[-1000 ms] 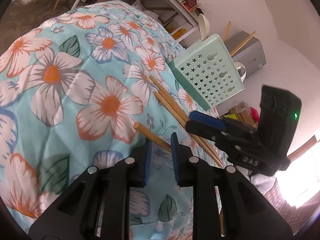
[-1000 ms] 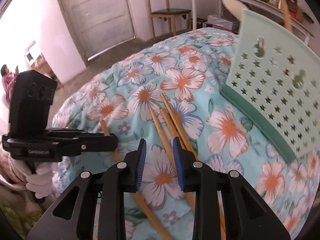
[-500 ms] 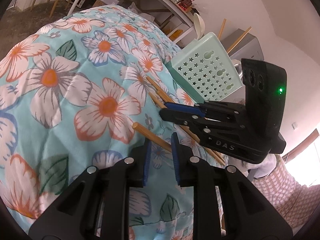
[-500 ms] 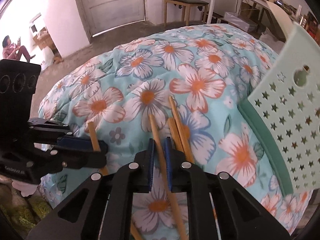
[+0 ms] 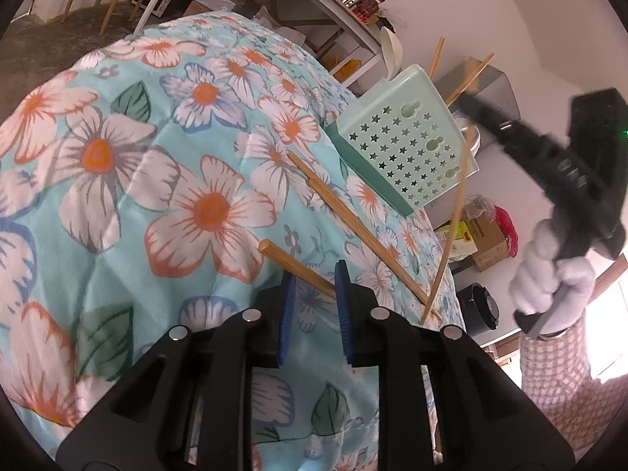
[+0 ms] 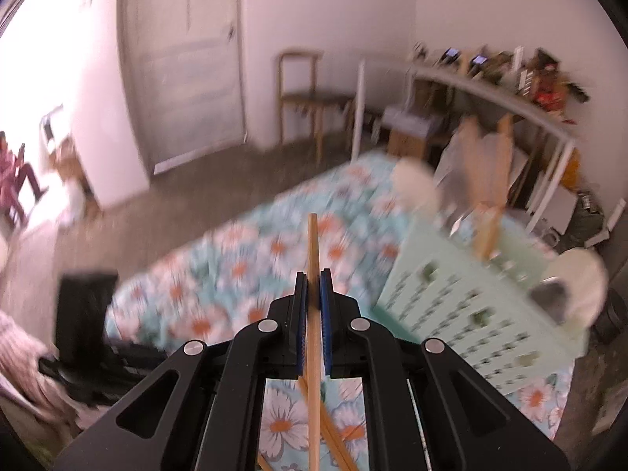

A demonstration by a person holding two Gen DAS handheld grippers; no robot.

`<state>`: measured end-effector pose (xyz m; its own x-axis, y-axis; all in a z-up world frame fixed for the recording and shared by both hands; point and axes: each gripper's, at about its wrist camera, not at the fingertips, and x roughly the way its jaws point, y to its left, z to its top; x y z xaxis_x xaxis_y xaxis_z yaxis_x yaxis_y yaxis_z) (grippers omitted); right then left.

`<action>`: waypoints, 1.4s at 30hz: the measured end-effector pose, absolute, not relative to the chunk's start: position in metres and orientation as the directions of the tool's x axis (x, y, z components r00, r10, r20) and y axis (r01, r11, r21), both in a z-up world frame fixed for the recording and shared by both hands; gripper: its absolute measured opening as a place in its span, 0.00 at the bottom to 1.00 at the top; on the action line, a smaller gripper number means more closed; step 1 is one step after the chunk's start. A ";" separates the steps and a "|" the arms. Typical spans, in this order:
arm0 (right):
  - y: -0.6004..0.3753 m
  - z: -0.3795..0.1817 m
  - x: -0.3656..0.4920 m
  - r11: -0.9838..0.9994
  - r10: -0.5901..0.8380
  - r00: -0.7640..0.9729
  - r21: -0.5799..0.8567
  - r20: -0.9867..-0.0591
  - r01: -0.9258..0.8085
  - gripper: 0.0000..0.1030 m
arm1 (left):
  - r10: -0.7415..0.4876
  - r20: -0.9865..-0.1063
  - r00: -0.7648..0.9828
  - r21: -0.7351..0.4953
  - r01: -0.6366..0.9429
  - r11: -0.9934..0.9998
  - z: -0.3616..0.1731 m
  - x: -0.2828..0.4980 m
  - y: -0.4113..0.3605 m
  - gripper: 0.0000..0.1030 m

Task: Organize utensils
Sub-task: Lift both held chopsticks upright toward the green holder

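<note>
Two grippers are at work over a floral quilt (image 5: 129, 180), and places below are given relative to the mint basket (image 5: 408, 149) standing at the quilt's far right edge.

Well left of the basket, at the near edge of the quilt, the left gripper (image 5: 313, 310) hangs low with its jaws narrow, pads apart. One chopstick (image 5: 294, 265) lies on the quilt with its near end running in between those pads; whether the pads touch it cannot be told. Its far end points away to the left.

Between that gripper and the basket, a pair of chopsticks (image 5: 353, 223) lies on the quilt side by side, slanting from just beside the basket's lower left corner toward the near right.

The basket is upright, its star-punched wall facing the left camera. Two chopsticks (image 5: 469, 74) stand up out of it, together with a pale spoon (image 5: 392, 53).

In front of the basket's right edge, a single thin chopstick (image 5: 451, 227) hangs in the air, its lower tip near the quilt's edge. The right gripper (image 6: 313, 288) holds it: jaws closed on the stick, which runs straight out past the pads. That gripper is raised above and right of the basket, carried by a gloved hand (image 5: 549, 271). The right view is blurred.
</note>
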<state>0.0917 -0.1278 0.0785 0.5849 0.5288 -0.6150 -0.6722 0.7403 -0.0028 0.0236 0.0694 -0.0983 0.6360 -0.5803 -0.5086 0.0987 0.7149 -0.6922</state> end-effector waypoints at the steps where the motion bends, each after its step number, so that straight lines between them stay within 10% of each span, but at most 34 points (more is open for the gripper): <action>1: -0.131 0.084 0.090 0.747 0.537 0.596 0.009 -0.597 -0.664 0.07 | -0.573 -0.508 0.644 -0.688 0.097 0.719 -0.095 0.023 0.071 0.18; 25: -0.250 0.143 0.022 0.850 0.527 0.813 0.188 -0.250 -0.493 0.07 | -0.423 -0.371 0.827 -0.499 0.207 0.842 0.023 0.004 0.081 0.07; 42: -0.296 0.146 -0.008 0.848 0.510 0.846 0.256 -0.156 -0.464 0.07 | -0.492 -0.063 0.868 -0.400 0.430 0.810 0.158 0.029 0.052 0.05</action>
